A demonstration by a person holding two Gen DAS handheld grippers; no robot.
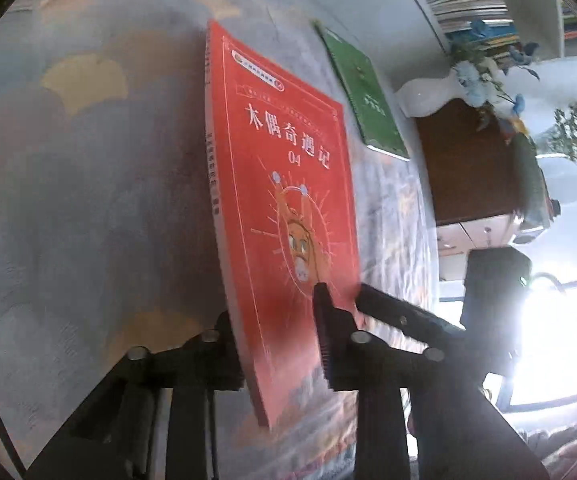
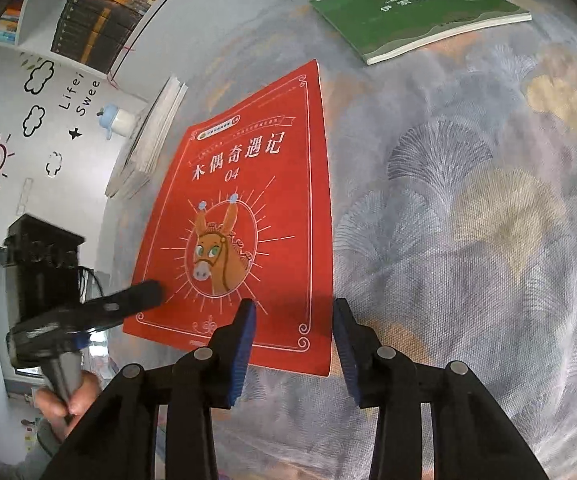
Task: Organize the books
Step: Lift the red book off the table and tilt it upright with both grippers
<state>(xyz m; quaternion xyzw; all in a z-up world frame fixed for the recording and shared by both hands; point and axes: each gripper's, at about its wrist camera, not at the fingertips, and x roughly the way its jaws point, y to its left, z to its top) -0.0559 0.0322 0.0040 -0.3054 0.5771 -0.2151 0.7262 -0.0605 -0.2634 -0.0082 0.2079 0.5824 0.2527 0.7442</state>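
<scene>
Daylit fisheye views, one with heavy window glare

In the left wrist view a window (image 1: 556, 336) blows out to white, washing haze over the nearby dark gear; the red book (image 1: 284, 208) is slightly motion-blurred and casts a soft shadow on the patterned tabletop (image 1: 88, 200). The right wrist view is evenly lit and sharper. Both bend strongly toward their dark, rounded borders.

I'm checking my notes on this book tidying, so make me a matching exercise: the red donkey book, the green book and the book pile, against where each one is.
Things:
1. red donkey book
2. green book
3. book pile

Places:
A. lying flat, alone on the tablecloth
B. gripped in the left tongs
C. at the tablecloth's edge, nearest the wall

Pairs: 1-B, 2-A, 3-C
</scene>
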